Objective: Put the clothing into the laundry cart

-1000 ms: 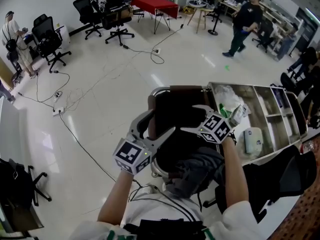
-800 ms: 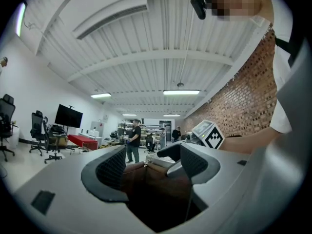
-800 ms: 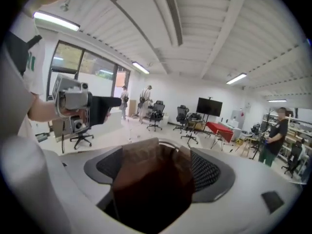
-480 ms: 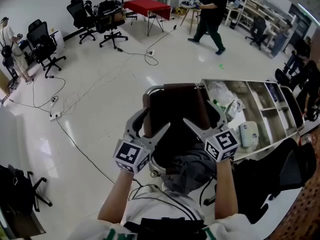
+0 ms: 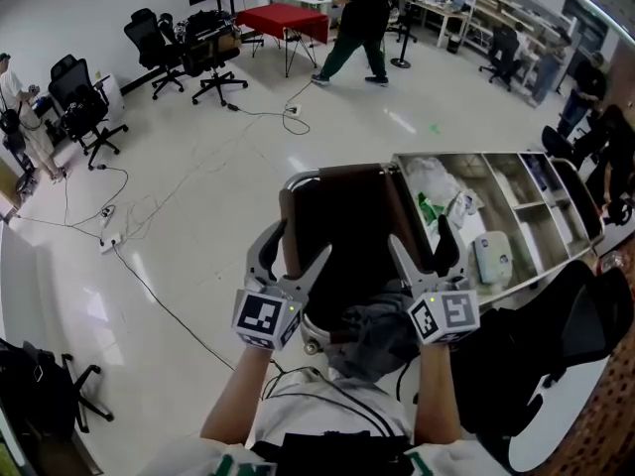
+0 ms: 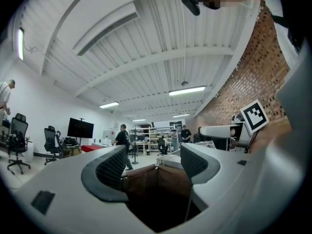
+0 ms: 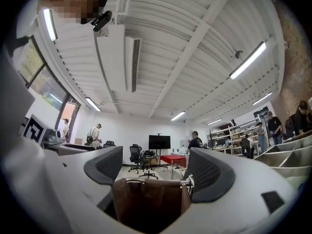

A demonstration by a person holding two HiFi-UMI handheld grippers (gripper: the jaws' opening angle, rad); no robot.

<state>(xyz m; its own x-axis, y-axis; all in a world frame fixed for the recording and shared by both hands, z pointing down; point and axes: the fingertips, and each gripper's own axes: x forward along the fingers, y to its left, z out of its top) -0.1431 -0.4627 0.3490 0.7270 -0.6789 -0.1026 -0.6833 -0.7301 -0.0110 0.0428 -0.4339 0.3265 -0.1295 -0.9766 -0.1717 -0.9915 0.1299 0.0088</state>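
1. Left gripper [image 5: 295, 249] is over the near-left part of the laundry cart [image 5: 294, 182]. Jaws wide apart, nothing between them. The left gripper view [image 6: 151, 162] shows only the cart's dark bag [image 6: 156, 194] below the gap.
2. Right gripper [image 5: 422, 240] is over the near-right part. Jaws spread wide and empty. In the right gripper view [image 7: 151, 167], the brown bag and its metal rim [image 7: 146, 199] sit beyond the pads [image 7: 207, 174].
3. Clothing [image 5: 382, 327]: a grey bundle bunched at the cart's near edge, between the two marker cubes and low. Cannot tell how much of it hangs inside.
4. Bag mouth is open and dark, with clear room between both grippers and the far rim.
5. Right side is tight: a shelf cart [image 5: 556, 266] with open compartments stands just beside the laundry cart.
6. Left and far sides: bare floor [image 5: 198, 206], crossed by a cable [image 5: 159, 296] near the cart's left.
7. Person [image 5: 359, 18] walking, well apart, near the red table [image 5: 288, 20].
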